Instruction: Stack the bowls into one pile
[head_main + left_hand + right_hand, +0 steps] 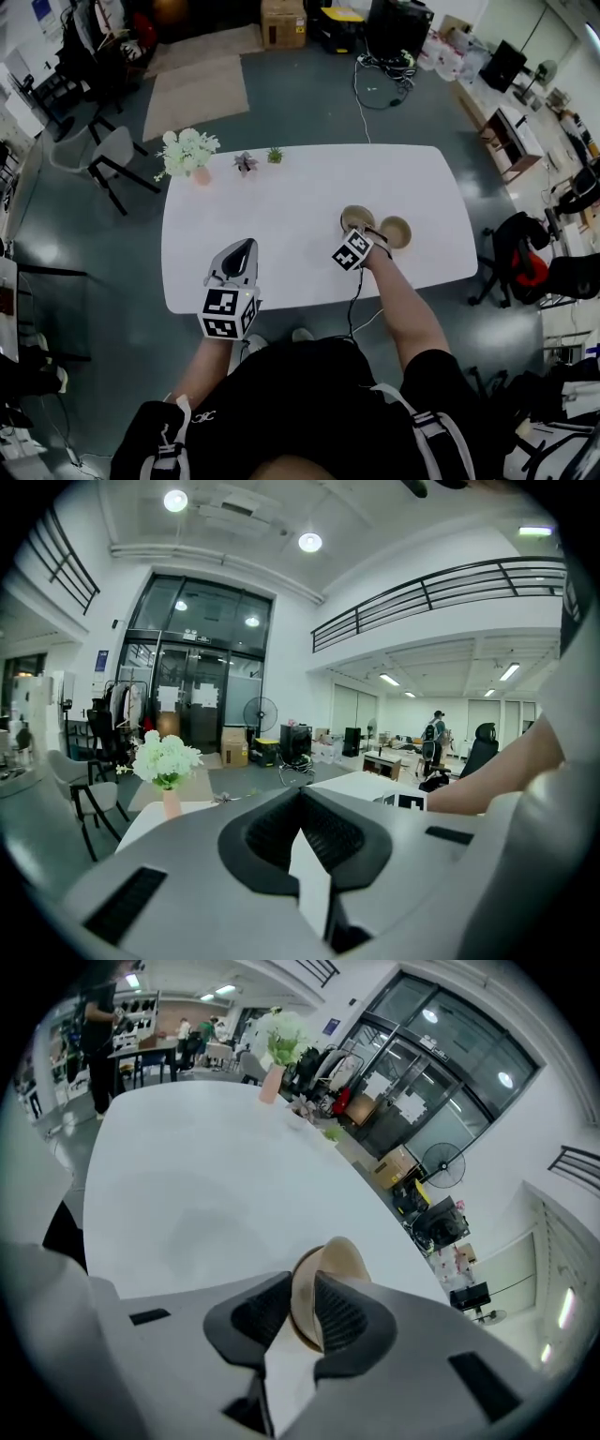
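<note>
Bearing square markers (352, 249), right claw (300, 1285) astride tan bowl (343, 1258).

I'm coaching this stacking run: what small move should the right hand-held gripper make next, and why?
Probably close the right hand-held gripper on the rim of the bowl. That rim stands between its jaws, which do not look clamped on it yet, and the second bowl sits beside it on the table, unstacked.

White flowers (187, 150) in a pink vase (202, 176) stand at the table's (309, 192) far left edge, a purple plant (246, 163) and a green plant (275, 155) just right of them. A chair (112, 148) stands left of the table, a rug (195, 94) and a box (283, 22) farther off
</note>
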A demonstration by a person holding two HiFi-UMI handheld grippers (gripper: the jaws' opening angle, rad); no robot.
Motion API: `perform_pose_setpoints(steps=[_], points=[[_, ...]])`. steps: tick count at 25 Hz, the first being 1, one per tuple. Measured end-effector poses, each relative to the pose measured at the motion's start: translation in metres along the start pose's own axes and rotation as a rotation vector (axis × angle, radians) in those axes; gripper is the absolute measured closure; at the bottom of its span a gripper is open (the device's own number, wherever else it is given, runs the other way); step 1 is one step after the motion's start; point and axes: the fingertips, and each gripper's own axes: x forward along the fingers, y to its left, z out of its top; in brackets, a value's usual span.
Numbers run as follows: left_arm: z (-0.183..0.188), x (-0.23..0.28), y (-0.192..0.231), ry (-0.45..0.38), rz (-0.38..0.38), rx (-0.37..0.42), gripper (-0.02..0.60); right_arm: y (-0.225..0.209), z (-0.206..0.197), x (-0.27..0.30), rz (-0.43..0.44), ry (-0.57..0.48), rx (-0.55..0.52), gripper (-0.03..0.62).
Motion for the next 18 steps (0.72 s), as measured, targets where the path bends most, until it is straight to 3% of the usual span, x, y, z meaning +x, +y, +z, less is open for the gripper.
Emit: perform_pose_setpoints(steps=[3,10,12,16,18], points=[[-0.001,-0.004,0.003,0.002,0.01,-0.004,0.569,0.0,0.006,-0.002,0.029,-0.029,0.05,0.424],[0.005,-0.002,0.001,-0.012,-0.005,-0.004,0.569,-0.021,0.032,-0.042,-0.053,-0.217,0.221,0.418],[0.008,0.001,-0.002,-0.019,-0.016,-0.002,0.569,-0.035,0.044,-0.071,-0.106,-0.336,0.322,0.45],[0.014,0.008,-0.009,-0.032,-0.042,0.003,0.569,-0.06,0.066,-0.144,-0.218,-0.584,0.524,0.574],[0.018,0.011,-0.014,-0.04,-0.055,0.01,0.569,-0.067,0.077,-0.182,-0.254,-0.691,0.592,0.577]])
